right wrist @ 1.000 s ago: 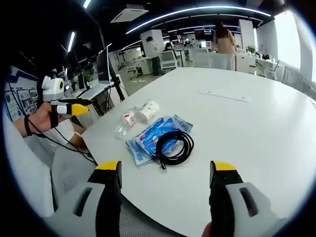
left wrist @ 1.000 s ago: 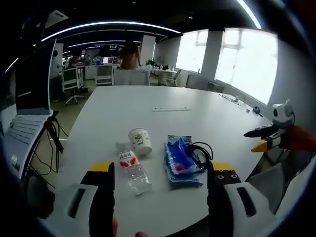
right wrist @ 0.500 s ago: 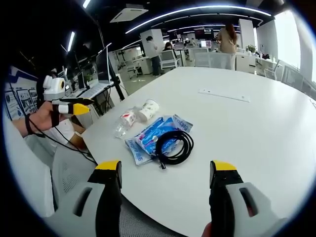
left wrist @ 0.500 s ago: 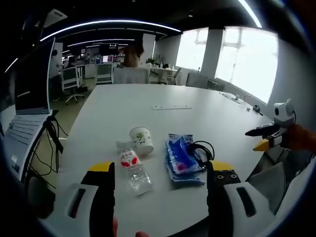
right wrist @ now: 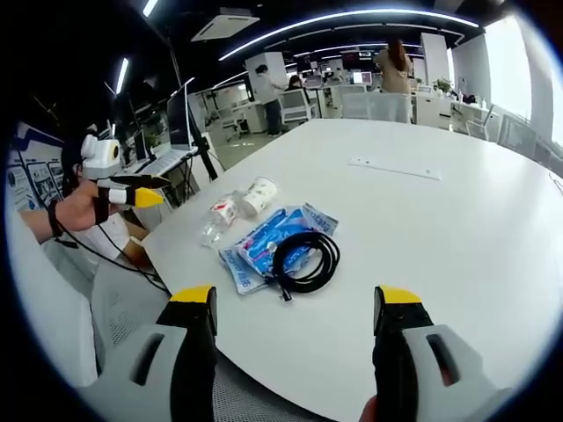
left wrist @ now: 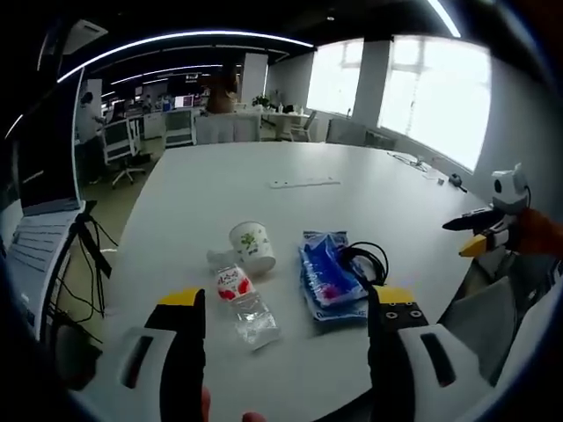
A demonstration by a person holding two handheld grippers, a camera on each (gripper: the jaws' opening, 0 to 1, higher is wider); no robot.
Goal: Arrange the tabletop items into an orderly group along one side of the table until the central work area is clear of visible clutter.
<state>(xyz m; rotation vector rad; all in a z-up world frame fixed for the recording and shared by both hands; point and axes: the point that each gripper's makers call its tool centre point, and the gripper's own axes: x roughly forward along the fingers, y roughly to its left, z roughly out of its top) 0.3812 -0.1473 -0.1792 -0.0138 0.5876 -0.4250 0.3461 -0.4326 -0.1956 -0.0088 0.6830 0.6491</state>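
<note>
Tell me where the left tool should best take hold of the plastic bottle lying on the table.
Probably across the clear body of the plastic bottle, below the red label. It lies on its side, its length running roughly away from the left tool, so open jaws coming down from above would straddle its narrow width. The paper cup crowds the cap end.

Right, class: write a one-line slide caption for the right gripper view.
Open right claw hovers before a coiled black cable on blue packets, beside a paper cup and a plastic bottle.
</note>
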